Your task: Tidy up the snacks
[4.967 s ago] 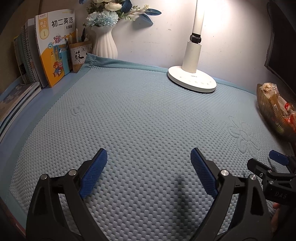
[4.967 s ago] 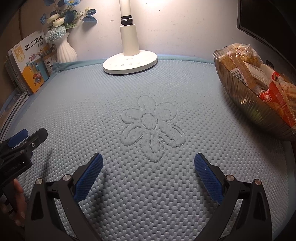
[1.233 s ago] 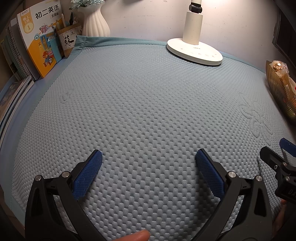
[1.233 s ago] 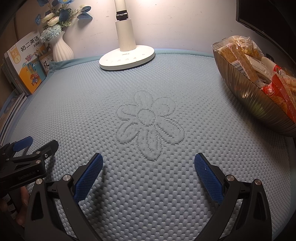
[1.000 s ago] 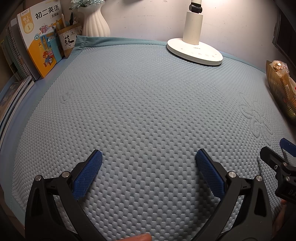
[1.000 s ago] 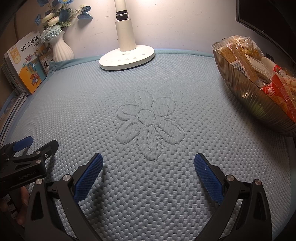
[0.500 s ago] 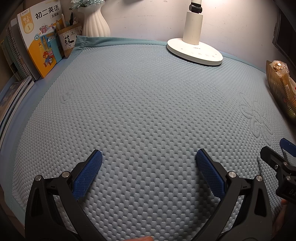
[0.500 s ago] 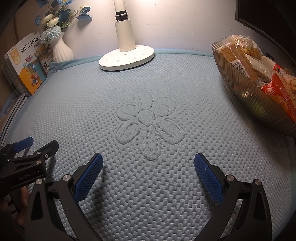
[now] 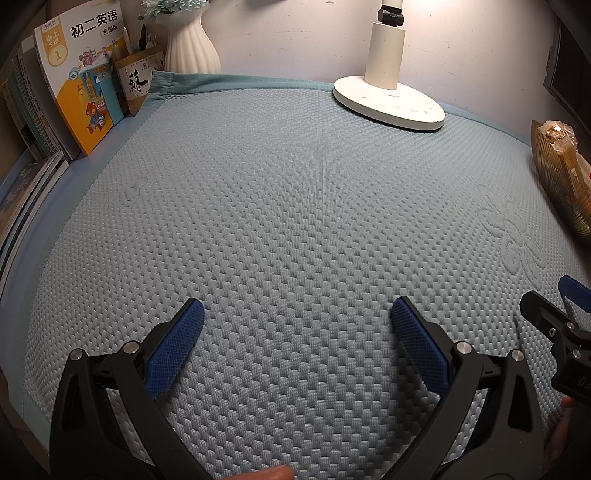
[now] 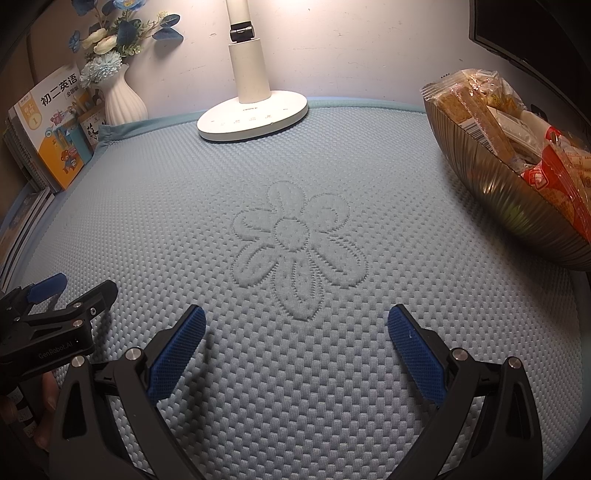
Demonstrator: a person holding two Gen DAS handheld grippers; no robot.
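Note:
A ribbed gold bowl at the right edge of the mat is heaped with wrapped snacks, among them biscuit packs and a red packet. Its rim also shows in the left wrist view as the same bowl. My right gripper hovers open over the embossed flower, well left of the bowl, with nothing between its blue pads. My left gripper stands open and empty above the bare mat, further left. Each gripper shows at the edge of the other's view.
A blue-green textured mat covers the desk. A white lamp base stands at the back centre. At the back left are a white vase with flowers and upright books. A dark monitor rises behind the bowl.
Over five seconds both grippers drifted slightly, the views tilting down toward the mat. In the last second nothing has visibly moved; both stay open and empty.

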